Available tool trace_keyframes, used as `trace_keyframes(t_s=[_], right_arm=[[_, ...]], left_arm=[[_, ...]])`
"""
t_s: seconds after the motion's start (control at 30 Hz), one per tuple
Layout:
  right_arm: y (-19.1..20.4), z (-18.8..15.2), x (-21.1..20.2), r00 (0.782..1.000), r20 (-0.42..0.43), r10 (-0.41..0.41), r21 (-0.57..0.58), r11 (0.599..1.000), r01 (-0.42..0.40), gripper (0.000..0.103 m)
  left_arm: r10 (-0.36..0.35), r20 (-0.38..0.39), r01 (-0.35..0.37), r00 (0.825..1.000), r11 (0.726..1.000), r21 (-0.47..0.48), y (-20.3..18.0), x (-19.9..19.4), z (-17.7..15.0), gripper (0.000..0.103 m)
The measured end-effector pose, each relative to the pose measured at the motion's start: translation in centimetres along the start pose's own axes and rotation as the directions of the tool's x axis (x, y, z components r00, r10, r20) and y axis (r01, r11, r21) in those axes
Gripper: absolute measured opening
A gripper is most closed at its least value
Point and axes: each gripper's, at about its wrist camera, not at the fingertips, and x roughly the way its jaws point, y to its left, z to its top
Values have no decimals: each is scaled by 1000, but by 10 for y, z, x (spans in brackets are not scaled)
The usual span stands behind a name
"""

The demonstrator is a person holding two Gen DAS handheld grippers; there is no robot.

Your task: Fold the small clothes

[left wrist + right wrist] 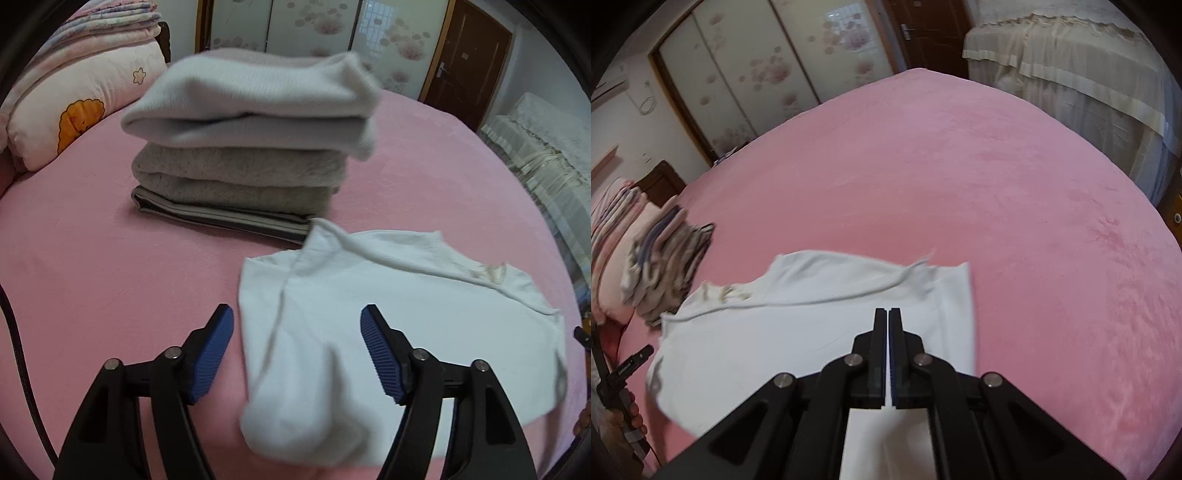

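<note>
White shirt [369,314] on pink bed [110,277], near folded stack [243,147]. Left gripper [297,325] released above it; right gripper [888,314] clenched, empty.

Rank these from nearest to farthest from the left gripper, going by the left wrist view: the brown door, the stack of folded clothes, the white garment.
1. White garment: right under the open left gripper, spread on the pink bed.
2. Stack of folded clothes: farther up the bed, slightly left.
3. Brown door: far wall, upper right.

folded stack [240,155] on the bed [92,277], pillow [81,110] to its left, shirt [388,314] just in front
</note>
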Motion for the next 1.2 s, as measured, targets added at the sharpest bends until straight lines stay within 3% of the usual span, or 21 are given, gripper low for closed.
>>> trace_keyframes(t_s=[0.03, 0.17, 0.3, 0.43, 0.53, 0.77, 0.87, 1.0, 1.1, 1.2], right_arm=[[13, -4, -5, 1000, -6, 25, -13, 1000, -25, 4], [73, -26, -26, 994, -23, 109, -107, 988, -111, 4], [125, -52, -32, 983, -54, 178, -187, 965, -185, 4], [155, -77, -17, 982, -86, 169, -255, 949, -186, 4], [157, -92, -1, 984, -94, 153, -265, 949, -173, 4], [113, -107, 27, 991, -120, 59, -216, 973, -84, 4], [85, -104, 19, 996, -89, 11, -193, 981, -28, 4], [39, -98, 8, 996, -50, -76, -143, 987, 68, 4], [1, -94, -2, 992, -36, -121, -72, 990, 118, 2], [-25, -95, -10, 990, -23, -140, -18, 990, 140, 0]], left_arm=[[-14, 8, 14, 1000, 1000, 5, -8, -8, 1, 74], [-66, 55, 63, 996, 996, 66, -56, -34, 6, 84], [-86, 89, 75, 992, 990, 120, -98, -55, -19, 85], [-41, 109, 22, 993, 985, 169, -117, -35, -37, 85], [-17, 108, 0, 994, 988, 153, -116, -19, -48, 85], [139, 33, -141, 990, 987, 78, -78, 26, -55, 85], [139, 31, -140, 990, 988, 62, -63, 27, -57, 84], [220, 40, -223, 975, 972, 73, -51, 29, -61, 84], [184, -13, -184, 983, 982, -32, -24, 33, -63, 84], [164, -15, -165, 986, 984, -71, -12, 34, -65, 84]])
